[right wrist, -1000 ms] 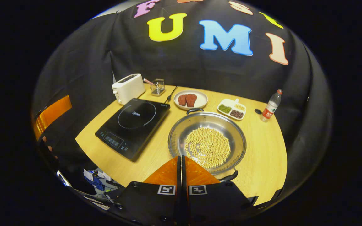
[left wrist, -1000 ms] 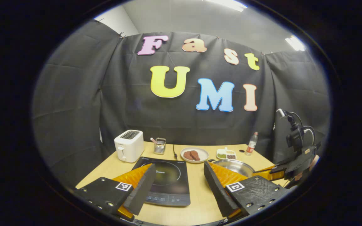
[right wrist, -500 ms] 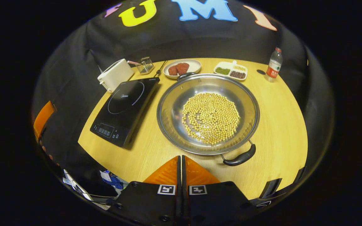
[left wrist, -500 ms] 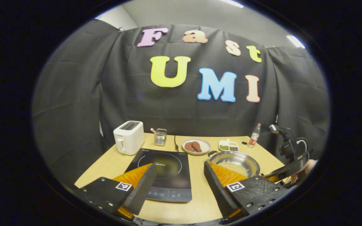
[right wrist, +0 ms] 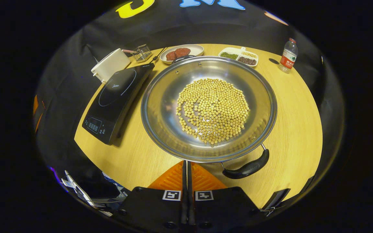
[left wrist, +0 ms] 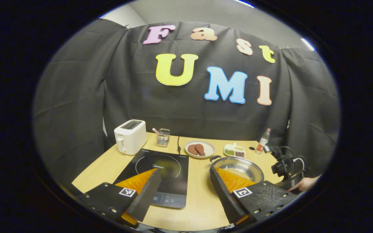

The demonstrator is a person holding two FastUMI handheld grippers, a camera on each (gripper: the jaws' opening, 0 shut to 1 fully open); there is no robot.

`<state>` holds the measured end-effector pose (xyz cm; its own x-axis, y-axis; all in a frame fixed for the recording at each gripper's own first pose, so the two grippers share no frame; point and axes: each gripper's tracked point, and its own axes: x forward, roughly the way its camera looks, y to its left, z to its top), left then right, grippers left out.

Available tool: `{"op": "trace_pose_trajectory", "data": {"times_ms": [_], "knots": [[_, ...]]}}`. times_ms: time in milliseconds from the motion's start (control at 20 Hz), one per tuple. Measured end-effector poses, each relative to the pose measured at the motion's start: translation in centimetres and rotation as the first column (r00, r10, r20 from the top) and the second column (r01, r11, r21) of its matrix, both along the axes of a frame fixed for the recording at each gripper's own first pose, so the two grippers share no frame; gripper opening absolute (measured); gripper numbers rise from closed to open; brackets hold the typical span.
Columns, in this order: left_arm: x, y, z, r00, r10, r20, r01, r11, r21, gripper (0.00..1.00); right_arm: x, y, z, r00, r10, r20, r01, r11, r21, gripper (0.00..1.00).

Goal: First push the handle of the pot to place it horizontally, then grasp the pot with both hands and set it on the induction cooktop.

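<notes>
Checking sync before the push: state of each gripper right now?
left gripper: open, holding nothing, above the table.
right gripper: shut, holding nothing, near the pot.

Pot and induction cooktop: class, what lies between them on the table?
Only bare table; the right gripper view shows a narrow wooden strip separating the pot from the induction cooktop.

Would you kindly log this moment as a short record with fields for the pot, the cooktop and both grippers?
pot: steel pot on the table, right of the cooktop, holding beans
near handle: handle points toward the camera, just right of the right gripper
cooktop: induction cooktop bare on top
right gripper: right gripper shut, empty, near the pot's near rim
left gripper: left gripper open, empty, above the table's near edge
</notes>
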<state>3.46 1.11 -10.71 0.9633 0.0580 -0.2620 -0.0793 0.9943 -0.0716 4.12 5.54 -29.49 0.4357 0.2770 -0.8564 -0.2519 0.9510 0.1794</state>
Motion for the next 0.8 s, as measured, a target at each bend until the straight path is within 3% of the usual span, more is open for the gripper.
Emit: {"op": "trace_pose_trajectory", "data": {"times_ms": [250,300,350,500,750,800], "knots": [[0.8,-1.4,-0.3,1.0,0.027,-0.01,-0.027,1.0,0.002,0.93,0.3,-2.1,-0.8,1.0,0.025,-0.018,-0.026,0.999,-0.024,0.02],[0.9,-1.7,-0.1,0.999,0.03,-0.01,-0.03,1.0,0.002,0.89,0.2,-2.3,-0.9,0.999,0.033,-0.022,-0.033,0.999,-0.019,0.02],[1.1,-2.1,-0.2,0.999,0.034,-0.011,-0.033,0.999,0.005,0.93,0.2,-2.3,-1.0,0.999,0.034,-0.023,-0.034,0.999,-0.012,0.02],[1.7,-3.6,0.1,0.999,0.033,-0.012,-0.033,0.999,-0.001,0.89,0.3,-3.3,-0.8,0.999,0.045,-0.007,-0.045,0.999,-0.026,0.0],[2.5,-5.9,0.1,1.0,0.028,-0.009,-0.028,1.0,0.003,0.93,0.7,-6.2,-0.7,0.999,0.046,0.005,-0.046,0.998,-0.053,0.02],[2.5,-6.4,0.0,1.0,0.027,-0.011,-0.027,1.0,0.002,0.89,1.0,-6.6,-0.7,0.999,0.04,0.009,-0.04,0.998,-0.05,0.02]]}}
